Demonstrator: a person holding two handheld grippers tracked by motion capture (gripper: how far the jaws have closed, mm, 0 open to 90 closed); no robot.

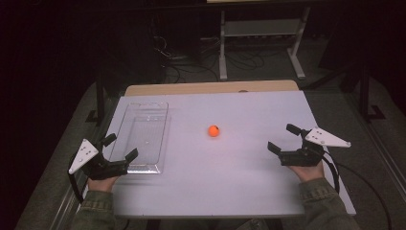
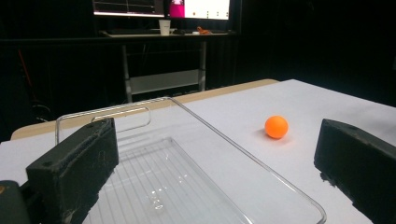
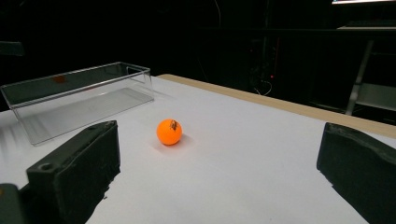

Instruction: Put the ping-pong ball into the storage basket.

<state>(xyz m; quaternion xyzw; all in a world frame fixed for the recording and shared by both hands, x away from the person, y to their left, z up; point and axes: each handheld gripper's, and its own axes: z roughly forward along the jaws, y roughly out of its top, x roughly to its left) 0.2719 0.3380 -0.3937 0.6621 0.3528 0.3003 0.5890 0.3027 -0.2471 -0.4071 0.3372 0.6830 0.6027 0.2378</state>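
An orange ball (image 1: 213, 131) rests on the white table top (image 1: 230, 167) near its middle; it appears again as the ball (image 2: 276, 127) and the ball (image 3: 169, 131). A clear plastic tray (image 1: 141, 135) lies at the left, long side running away from me, with nothing in it; the tray (image 2: 177, 177) is just ahead of my left jaws, and the tray (image 3: 79, 95) sits far left. My left gripper (image 1: 119, 147) is open at the tray's near left corner. My right gripper (image 1: 283, 137) is open at the right, pointing toward the ball, well apart from it.
A strip of wooden table edge (image 1: 210, 88) runs along the far side of the white top. Beyond it stand a metal shelf frame (image 1: 261, 38) and floor cables (image 1: 191, 62). A desk with monitors (image 2: 163, 9) is in the dark background.
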